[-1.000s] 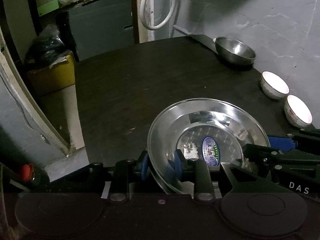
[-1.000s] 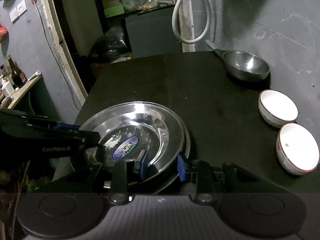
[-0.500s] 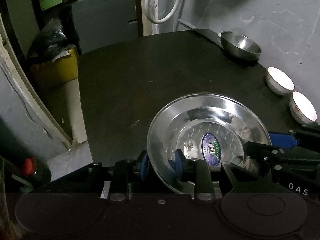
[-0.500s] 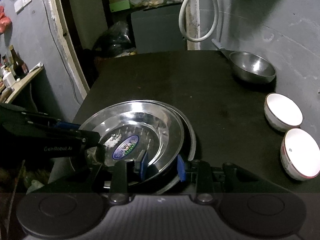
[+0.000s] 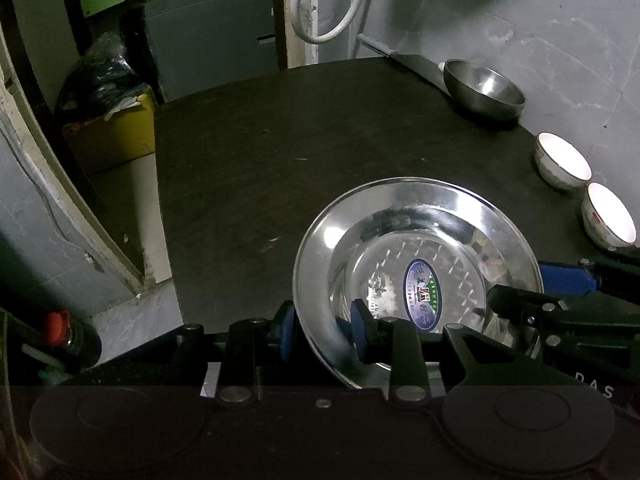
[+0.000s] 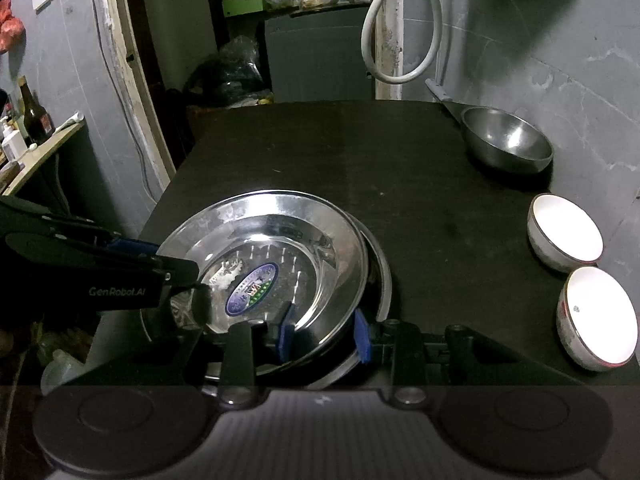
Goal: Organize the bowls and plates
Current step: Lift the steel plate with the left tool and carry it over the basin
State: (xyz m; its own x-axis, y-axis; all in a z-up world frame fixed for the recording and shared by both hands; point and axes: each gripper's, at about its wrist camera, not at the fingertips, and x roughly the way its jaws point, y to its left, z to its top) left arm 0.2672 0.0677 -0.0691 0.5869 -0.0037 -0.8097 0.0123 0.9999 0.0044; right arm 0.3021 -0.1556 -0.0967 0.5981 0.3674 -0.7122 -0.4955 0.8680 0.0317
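A shiny steel plate (image 5: pixel 416 248) with an oval sticker is held above the dark table (image 5: pixel 260 152) by both grippers. My left gripper (image 5: pixel 322 334) is shut on its near left rim. My right gripper (image 6: pixel 324 332) is shut on its near right rim; it also shows in the left wrist view (image 5: pixel 560 304). In the right wrist view the plate (image 6: pixel 272 256) sits over a second steel plate (image 6: pixel 380 272) whose rim shows beneath. A steel bowl (image 5: pixel 484 88) and two white bowls (image 5: pixel 564 160) (image 5: pixel 608 216) stand along the right edge.
A grey wall runs along the table's right side. A white hose loop (image 5: pixel 324 4) hangs at the back. A yellow bin (image 5: pixel 112 136) and dark cabinet (image 5: pixel 208 36) stand beyond the far left edge. A shelf with bottles (image 6: pixel 32 120) is at left.
Both grippers, still holding the plate, have pulled back and risen slightly; the bowls and far table edge appear a little farther away.
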